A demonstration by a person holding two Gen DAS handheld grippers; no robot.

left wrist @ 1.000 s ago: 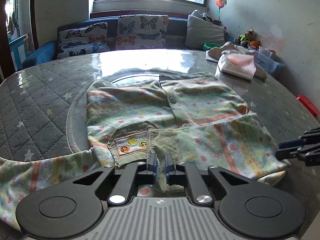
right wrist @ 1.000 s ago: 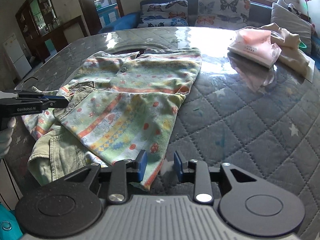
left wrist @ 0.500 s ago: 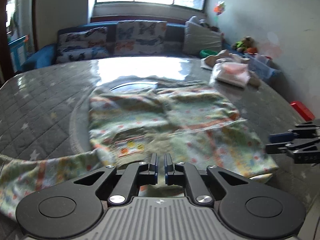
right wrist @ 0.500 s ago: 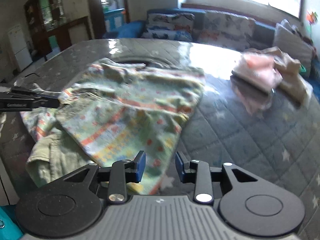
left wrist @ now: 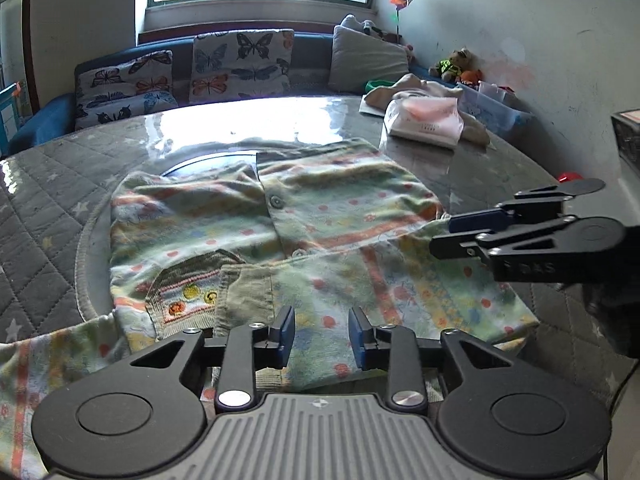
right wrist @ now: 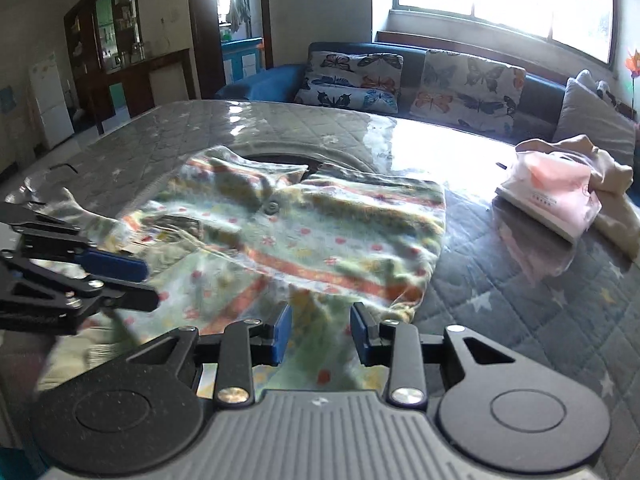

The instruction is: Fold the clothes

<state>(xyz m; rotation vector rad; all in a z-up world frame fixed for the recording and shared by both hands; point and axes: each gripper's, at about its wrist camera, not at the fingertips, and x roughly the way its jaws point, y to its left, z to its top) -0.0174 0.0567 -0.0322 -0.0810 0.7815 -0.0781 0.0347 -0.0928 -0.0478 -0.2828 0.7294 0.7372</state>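
A pastel striped and dotted child's jacket lies flat on the quilted table, its lower part folded up so the olive corduroy lining shows. My left gripper hovers over the near folded edge. Its jaws are opening; cloth shows in the gap, but the pads do not press on it. My right gripper stands open over the jacket, holding nothing. Each gripper shows in the other's view: the right gripper at the jacket's right edge, the left gripper at its left.
A pink-and-white packet and a beige cloth lie at the table's far right. A loose sleeve trails off at the near left. A sofa with butterfly cushions runs behind the table. The near table edge is close.
My left gripper has let go of the olive corduroy edge, and its jaws have parted. The right gripper has moved in from the hem corner over the jacket, closer to the left one.
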